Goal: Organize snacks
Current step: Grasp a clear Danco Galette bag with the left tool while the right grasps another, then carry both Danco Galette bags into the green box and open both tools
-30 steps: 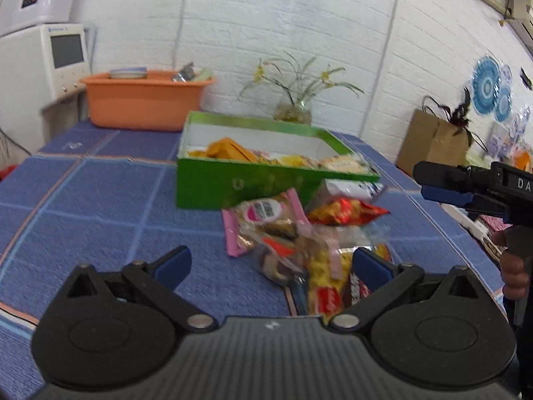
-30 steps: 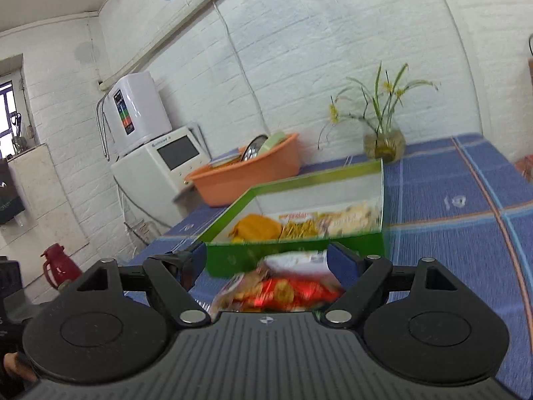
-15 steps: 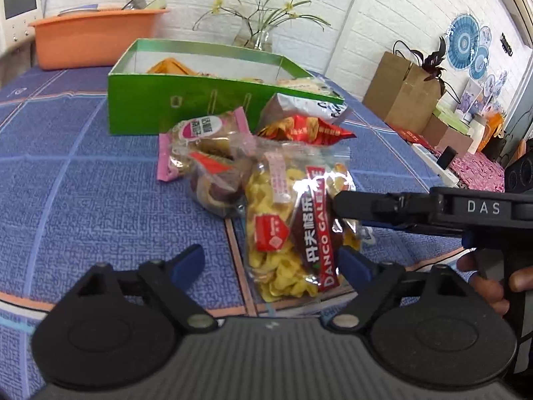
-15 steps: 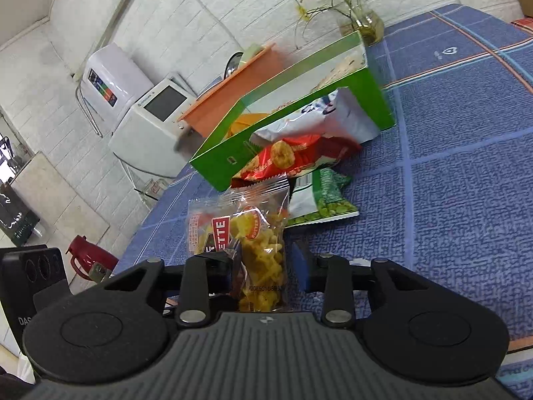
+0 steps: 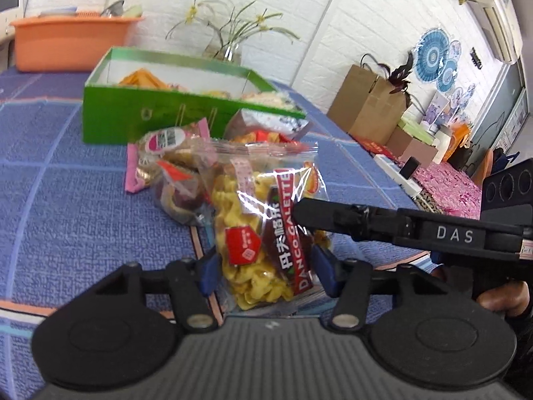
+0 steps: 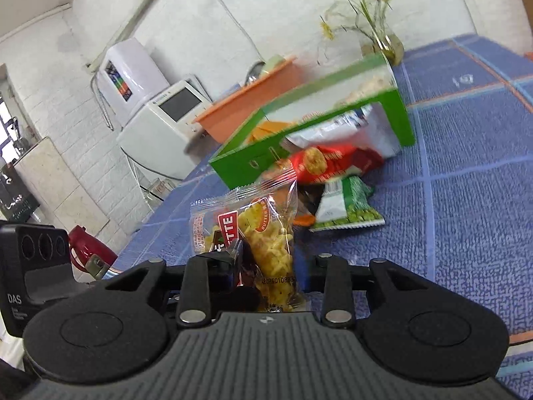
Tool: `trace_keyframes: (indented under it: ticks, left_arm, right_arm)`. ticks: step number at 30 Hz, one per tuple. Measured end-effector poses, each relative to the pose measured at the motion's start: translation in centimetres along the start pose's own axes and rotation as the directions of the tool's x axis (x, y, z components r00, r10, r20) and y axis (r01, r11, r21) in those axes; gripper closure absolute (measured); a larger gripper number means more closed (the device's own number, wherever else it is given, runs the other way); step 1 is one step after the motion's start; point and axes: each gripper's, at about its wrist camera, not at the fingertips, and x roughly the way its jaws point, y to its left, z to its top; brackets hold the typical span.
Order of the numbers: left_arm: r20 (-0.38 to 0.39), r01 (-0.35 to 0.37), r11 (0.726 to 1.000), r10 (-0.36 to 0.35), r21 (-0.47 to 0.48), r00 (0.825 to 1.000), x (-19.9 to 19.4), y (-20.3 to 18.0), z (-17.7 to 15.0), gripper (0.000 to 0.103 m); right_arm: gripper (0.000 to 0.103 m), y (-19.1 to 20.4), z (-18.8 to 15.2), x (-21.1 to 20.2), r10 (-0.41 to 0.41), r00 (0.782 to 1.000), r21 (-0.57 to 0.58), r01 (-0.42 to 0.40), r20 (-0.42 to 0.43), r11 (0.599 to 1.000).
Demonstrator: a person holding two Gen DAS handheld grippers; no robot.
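Observation:
A clear bag of yellow Danco Galette snacks (image 5: 263, 233) is held between both grippers, lifted off the blue tablecloth. My left gripper (image 5: 266, 266) has closed on its lower end. My right gripper (image 6: 266, 270) is shut on the same bag (image 6: 269, 236) from the side; its black body (image 5: 399, 226) shows in the left wrist view. Behind stands the open green box (image 5: 140, 113) with several snacks inside. A pink packet (image 5: 163, 153), a red packet (image 6: 326, 163) and a green pea packet (image 6: 349, 210) lie in front of it.
An orange tub (image 5: 70, 43) and a vase of flowers (image 5: 230, 50) stand at the back of the table (image 5: 66, 200). A white appliance (image 6: 160, 116) is beyond the table's far end. Paper bags and boxes (image 5: 369, 103) sit off the table to the right.
Both grippers have narrowed on the Galette bag. The bag has risen upright off the cloth between them.

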Motion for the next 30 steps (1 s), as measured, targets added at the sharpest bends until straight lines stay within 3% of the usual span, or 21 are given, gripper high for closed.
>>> trace_keyframes:
  ticks: [4,11,20,26,30]
  left_arm:
    - [0.045,-0.027,0.999,0.025,0.046,0.999,-1.4,-0.6,0.6,0.046]
    - [0.095,-0.105,0.992,0.098,0.072,0.991,-2.8,0.3,2.5,0.047]
    - [0.181,-0.142,0.976,0.112,0.163,0.977,-2.1,0.9,9.3,0.046]
    - [0.158,-0.147,0.973,0.119,0.179,0.98,2.5,2.3,15.2,0.046]
    - [0.12,-0.136,0.988,0.127,0.074,0.985,6.4,5.0,17.1,0.04]
  right_arm:
    - [0.046,0.8,0.8,-0.1,0.032,0.999,-0.028,-0.031,0.03,0.999]
    - [0.046,1.5,3.1,2.6,0.111,0.994,-0.032,-0.111,0.013,0.993]
    - [0.046,1.2,8.5,4.3,0.151,0.978,-0.066,-0.143,0.143,0.988]
    - [0.046,-1.2,12.2,7.4,0.083,0.975,-0.004,-0.084,0.205,0.996]
    - [0.047,-2.8,12.6,10.1,0.0,0.968,0.051,-0.013,0.252,0.999]
